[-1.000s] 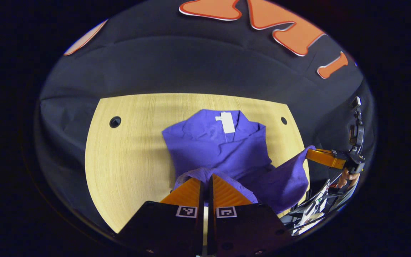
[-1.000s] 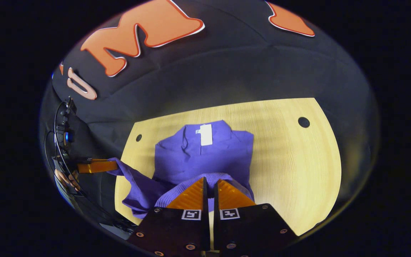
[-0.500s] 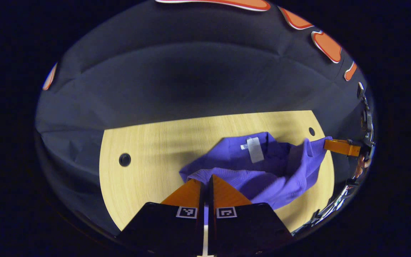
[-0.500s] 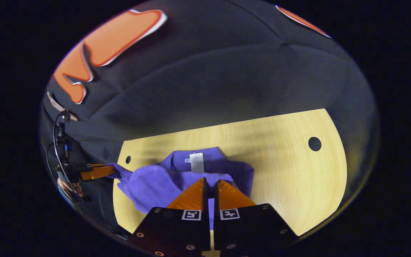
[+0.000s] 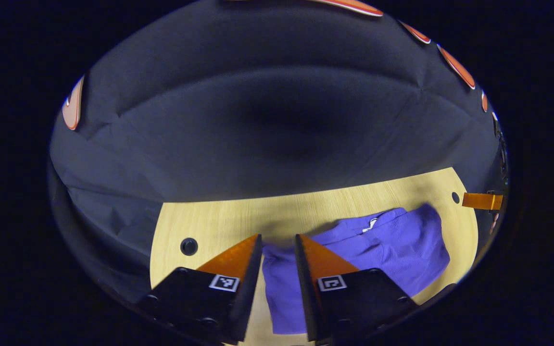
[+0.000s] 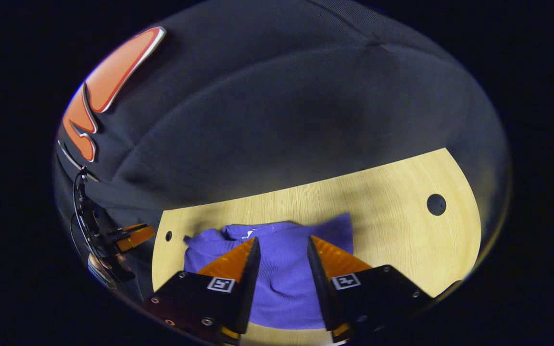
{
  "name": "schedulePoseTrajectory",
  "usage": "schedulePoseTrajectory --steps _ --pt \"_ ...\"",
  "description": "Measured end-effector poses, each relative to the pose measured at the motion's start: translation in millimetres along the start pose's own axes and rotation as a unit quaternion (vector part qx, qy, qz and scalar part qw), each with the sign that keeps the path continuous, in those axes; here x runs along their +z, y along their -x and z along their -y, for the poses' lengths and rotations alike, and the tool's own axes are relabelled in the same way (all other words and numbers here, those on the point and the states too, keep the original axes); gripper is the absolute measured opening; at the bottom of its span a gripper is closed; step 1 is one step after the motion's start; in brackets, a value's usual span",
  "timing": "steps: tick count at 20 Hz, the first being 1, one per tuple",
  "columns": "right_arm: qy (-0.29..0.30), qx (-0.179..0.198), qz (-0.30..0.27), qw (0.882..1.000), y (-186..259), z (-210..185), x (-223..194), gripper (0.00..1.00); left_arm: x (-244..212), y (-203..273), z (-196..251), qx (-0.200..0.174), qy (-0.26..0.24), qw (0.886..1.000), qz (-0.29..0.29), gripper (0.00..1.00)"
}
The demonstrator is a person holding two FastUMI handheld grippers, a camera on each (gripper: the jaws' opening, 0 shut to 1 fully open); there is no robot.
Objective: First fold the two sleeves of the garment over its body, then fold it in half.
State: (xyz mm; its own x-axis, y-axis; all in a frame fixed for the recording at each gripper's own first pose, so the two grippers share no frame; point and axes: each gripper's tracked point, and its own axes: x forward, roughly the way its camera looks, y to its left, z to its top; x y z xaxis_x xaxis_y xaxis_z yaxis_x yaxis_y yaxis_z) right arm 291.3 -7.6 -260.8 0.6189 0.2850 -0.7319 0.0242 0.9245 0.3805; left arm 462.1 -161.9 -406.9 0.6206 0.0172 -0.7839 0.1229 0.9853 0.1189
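L gripper: mine, fingers apart, holding nothing
R gripper: mine, fingers apart too
Garment: purple, folded, flat on table

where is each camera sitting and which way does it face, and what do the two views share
Left gripper view: rides on the left gripper, looking forward and down over the purple garment on the wooden table; its own open fingers show at the bottom.
Right gripper view: rides on the right gripper, facing the same garment from nearer its middle; own open fingers at the bottom, plus a hand at the left edge.
Shared: garment, table, and each sees the other gripper at its edge.
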Motion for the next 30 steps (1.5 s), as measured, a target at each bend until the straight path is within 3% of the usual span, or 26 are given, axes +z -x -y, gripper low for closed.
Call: schedulePoseTrajectory --steps 1,2,3,4,7,10,16,22,26,30 --pt "-0.001 -0.003 0.001 1.0 1.2 2.6 -1.2 0.61 6.9 -1.8 3.0 -0.003 0.0 1.0 0.016 0.54" --pt "-0.002 -0.001 0.003 1.0 3.8 2.3 -2.3 0.77 10.1 3.1 4.6 -0.001 0.0 1.0 0.027 0.61" --pt "-0.002 -0.002 0.003 1.0 8.1 3.1 -4.8 0.73 13.3 4.6 6.6 0.002 0.002 0.999 0.034 0.62" --pt "-0.001 -0.003 0.004 1.0 12.2 3.6 -7.6 0.86 12.9 5.3 9.8 0.004 0.005 0.999 0.033 0.65" --pt "0.016 -0.013 0.02 1.0 29.9 7.0 -12.4 0.94 16.1 2.2 11.4 0.009 0.019 0.999 0.049 0.74" --pt "0.051 -0.037 0.057 0.996 54.8 9.8 -10.4 0.97 15.4 2.0 22.8 0.019 0.028 0.997 0.073 0.92" --pt "0.108 -0.064 0.177 0.976 138.4 -11.5 8.5 0.97 17.8 43.1 31.7 0.02 0.024 0.989 0.144 0.93" --pt "0.17 -0.097 0.291 0.936 225.4 -38.7 9.5 0.96 7.7 140.7 47.3 0.014 0.04 0.974 0.224 0.96" --pt "0.182 -0.098 0.343 0.916 278.2 -56.1 -2.4 0.95 -0.8 201.7 51.1 0.022 0.036 0.958 0.282 0.95" --pt "0.17 -0.083 0.389 0.901 323.6 -73.7 -20.9 0.95 -9.6 259.6 53.0 0.03 0.037 0.936 0.349 0.96"
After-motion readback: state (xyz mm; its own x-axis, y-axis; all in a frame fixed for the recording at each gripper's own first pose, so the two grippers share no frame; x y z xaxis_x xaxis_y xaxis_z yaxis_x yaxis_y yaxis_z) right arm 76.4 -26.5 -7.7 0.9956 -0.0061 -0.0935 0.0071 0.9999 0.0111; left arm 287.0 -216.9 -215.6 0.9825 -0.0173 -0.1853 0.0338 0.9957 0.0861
